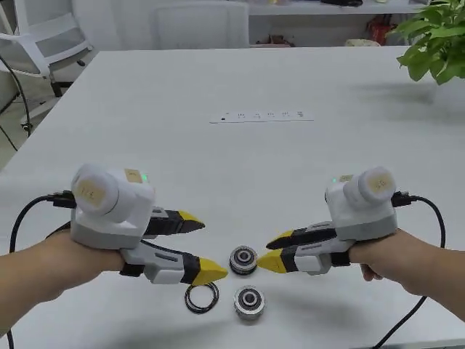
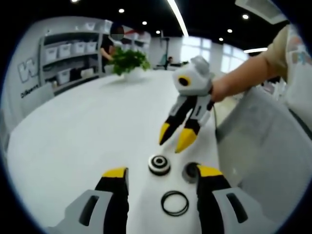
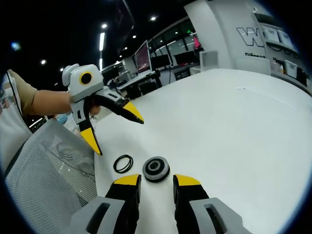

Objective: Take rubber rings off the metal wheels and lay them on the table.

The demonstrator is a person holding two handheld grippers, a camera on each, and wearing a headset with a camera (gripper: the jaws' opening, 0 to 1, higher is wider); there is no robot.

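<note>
The left tool [image 1: 207, 246] is hovering over the white counter [image 1: 240, 167] with its jaws spread wide, gripping nothing. Just nearer the person than its lower tip, a loose black rubber ring [image 1: 201, 297] is lying flat on the counter. Right of it, two metal wheels are resting: the far wheel [image 1: 243, 259] between the two tools' tips, the near wheel [image 1: 249, 302] just beside the ring. The right tool [image 1: 267, 252] is pointing at the far wheel, jaws parted narrowly, empty. In the right gripper view, wall lettering [image 3: 248, 35] is showing a large W; the rest is unreadable.
</note>
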